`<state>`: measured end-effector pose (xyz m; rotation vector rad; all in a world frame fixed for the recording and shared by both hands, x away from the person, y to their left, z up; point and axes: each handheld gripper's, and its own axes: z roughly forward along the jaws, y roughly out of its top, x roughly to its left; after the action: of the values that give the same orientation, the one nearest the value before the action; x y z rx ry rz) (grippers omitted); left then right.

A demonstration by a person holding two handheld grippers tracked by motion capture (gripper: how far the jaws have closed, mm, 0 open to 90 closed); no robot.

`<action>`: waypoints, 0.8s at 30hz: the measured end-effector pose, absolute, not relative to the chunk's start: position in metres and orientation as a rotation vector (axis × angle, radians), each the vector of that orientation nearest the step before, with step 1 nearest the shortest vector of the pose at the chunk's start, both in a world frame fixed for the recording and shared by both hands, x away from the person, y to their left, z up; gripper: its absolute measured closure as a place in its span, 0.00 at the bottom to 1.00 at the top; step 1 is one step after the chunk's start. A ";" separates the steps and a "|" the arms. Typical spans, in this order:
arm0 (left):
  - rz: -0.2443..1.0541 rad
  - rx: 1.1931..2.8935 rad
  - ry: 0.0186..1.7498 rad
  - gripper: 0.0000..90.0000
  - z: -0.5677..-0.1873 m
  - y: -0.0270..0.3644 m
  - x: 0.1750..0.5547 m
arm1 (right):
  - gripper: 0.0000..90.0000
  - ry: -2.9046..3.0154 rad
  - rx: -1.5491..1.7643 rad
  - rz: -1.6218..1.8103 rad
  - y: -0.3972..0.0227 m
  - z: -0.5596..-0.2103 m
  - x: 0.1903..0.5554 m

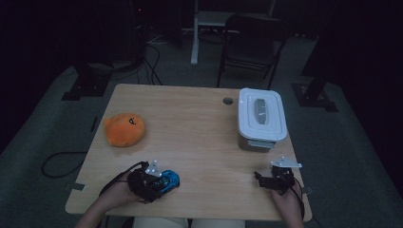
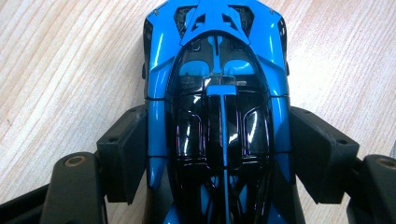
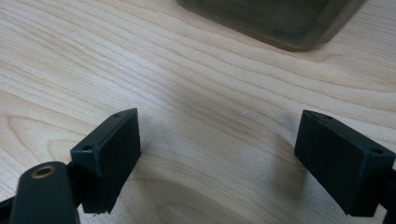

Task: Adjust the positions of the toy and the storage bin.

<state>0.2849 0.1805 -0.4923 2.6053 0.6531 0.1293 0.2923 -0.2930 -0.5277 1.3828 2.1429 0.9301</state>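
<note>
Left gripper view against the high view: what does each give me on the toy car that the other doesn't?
Left gripper view: the left claw has both pads against the blue toy car, one on each flank. High view: the orange plush, the lidded white box and the open right claw. Both: the car resting on the wooden table.

The toy car [image 2: 217, 112] had a glossy plastic shell, blue with shiny black panels that caught the light. The tabletop [image 3: 140, 56] was pale wood with a smooth, matt grain. The gripper pads [image 3: 112, 154] looked like matt black plastic. The orange toy [image 1: 124, 129] seemed soft plush cloth, and the container [image 1: 262, 118] smooth white plastic.
</note>
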 end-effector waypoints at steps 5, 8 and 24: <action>0.134 2.609 0.671 0.31 -0.489 0.180 0.284 | 0.15 2.143 1.383 0.930 -0.293 -0.528 0.292; 0.136 2.596 0.685 0.27 -0.485 0.180 0.284 | 0.15 2.143 1.383 0.930 -0.293 -0.528 0.292; 0.219 2.432 0.800 0.23 -0.451 0.218 0.293 | 0.15 2.143 1.383 0.930 -0.293 -0.528 0.292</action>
<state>0.2932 0.2180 -0.4508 2.4324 0.8001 0.2192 0.2924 -0.2931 -0.5276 1.3832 2.1431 0.9296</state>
